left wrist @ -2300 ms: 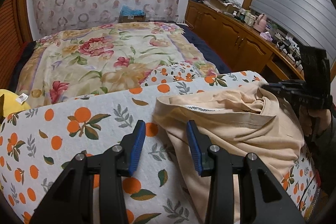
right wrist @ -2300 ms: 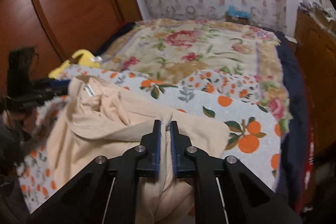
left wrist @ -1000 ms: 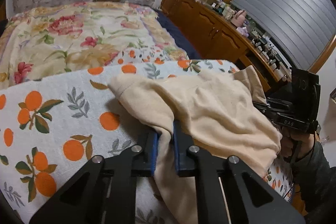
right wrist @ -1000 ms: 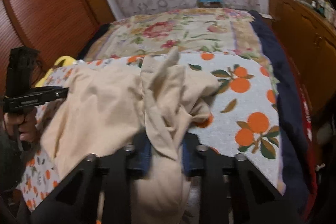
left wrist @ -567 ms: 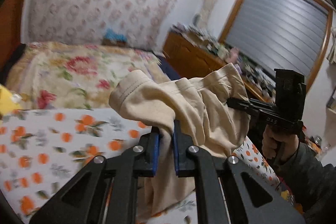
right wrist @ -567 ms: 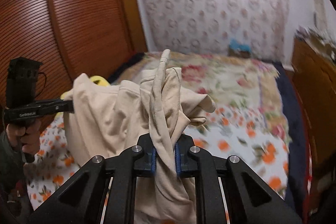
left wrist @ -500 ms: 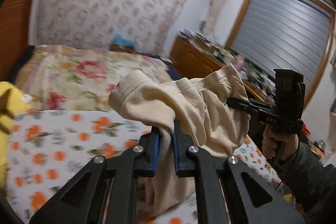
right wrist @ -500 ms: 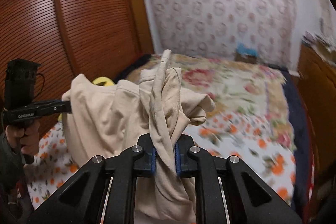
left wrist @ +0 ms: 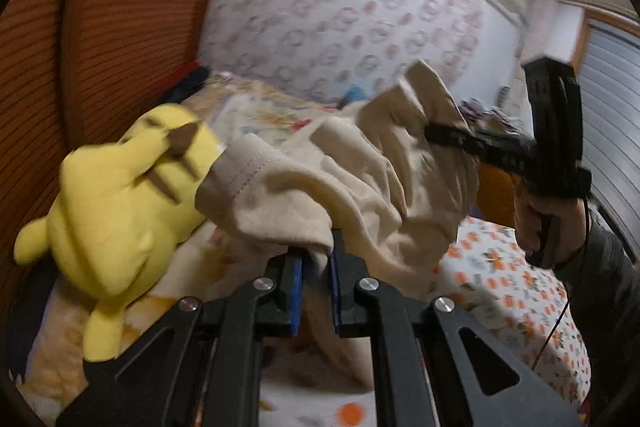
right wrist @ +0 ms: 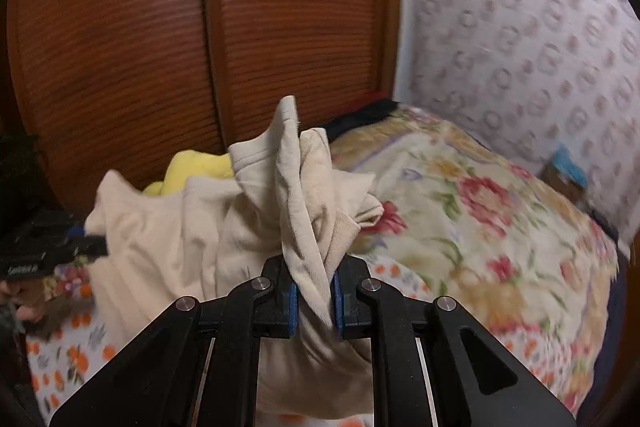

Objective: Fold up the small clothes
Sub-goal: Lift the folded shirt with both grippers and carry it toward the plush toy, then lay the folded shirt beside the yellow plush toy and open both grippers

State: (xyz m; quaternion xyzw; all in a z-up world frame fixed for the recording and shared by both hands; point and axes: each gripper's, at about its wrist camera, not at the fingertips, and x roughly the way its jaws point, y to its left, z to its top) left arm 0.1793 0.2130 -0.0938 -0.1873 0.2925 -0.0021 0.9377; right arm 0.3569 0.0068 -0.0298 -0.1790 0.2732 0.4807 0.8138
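A beige garment [left wrist: 360, 187] hangs bunched in the air between both grippers, above the bed. My left gripper [left wrist: 316, 275] is shut on one edge of it. My right gripper [right wrist: 314, 291] is shut on another bunched edge of the garment [right wrist: 200, 227]. In the left wrist view the right gripper [left wrist: 440, 137] shows at the right, biting the cloth, held by a hand. In the right wrist view the left gripper [right wrist: 90, 245] shows at the left edge, gripping the cloth.
A yellow plush toy [left wrist: 116, 199] lies at the left by the brown slatted wardrobe [right wrist: 200, 47]. An orange-print sheet [left wrist: 508, 283] covers the near bed, a floral quilt [right wrist: 480, 219] the far part. A patterned wall [left wrist: 340, 15] stands behind.
Both grippers have swung left with the lifted garment; the wardrobe and yellow plush now fill the views. Both stay shut on the cloth.
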